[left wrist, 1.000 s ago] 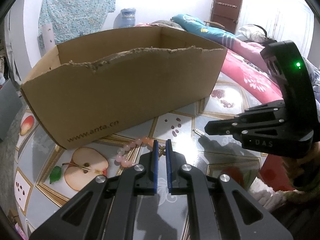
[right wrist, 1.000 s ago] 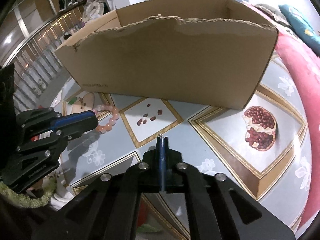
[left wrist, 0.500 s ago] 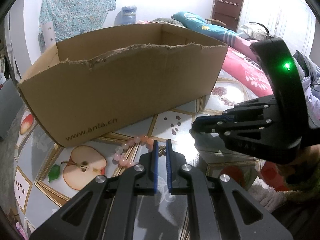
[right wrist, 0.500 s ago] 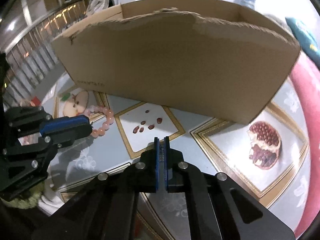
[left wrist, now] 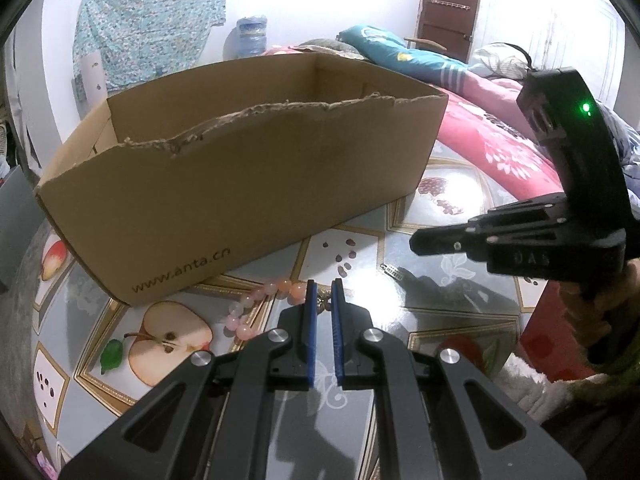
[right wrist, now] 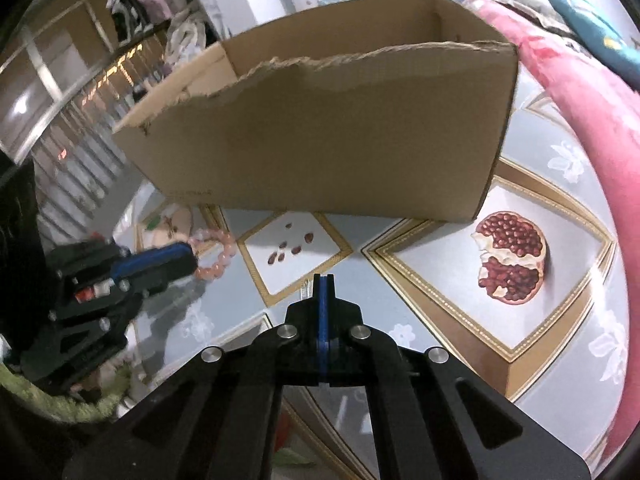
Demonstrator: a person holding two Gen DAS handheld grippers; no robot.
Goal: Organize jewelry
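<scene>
A pink bead bracelet (left wrist: 260, 300) lies on the fruit-print table in front of a torn cardboard box (left wrist: 240, 184). My left gripper (left wrist: 323, 300) sits over the bracelet's right end, jaws narrowly apart around a small gold charm (left wrist: 322, 303). A small silver clip (left wrist: 392, 271) lies on the table to the right, below my right gripper (left wrist: 416, 242). In the right wrist view, my right gripper (right wrist: 323, 280) is shut and empty above the table; the silver clip (right wrist: 305, 289) peeks out beside its tips. The bracelet (right wrist: 218, 254) and box (right wrist: 340, 132) show there too.
The fruit-print tabletop (right wrist: 460, 288) extends right of the box. A pink quilt (left wrist: 492, 140) and bedding lie behind the table at the right. A water bottle (left wrist: 250, 36) stands by the far wall.
My right gripper has shut fully and lifted back to the right, off the silver clip, which stays on the table. My left gripper has stayed over the bracelet.
</scene>
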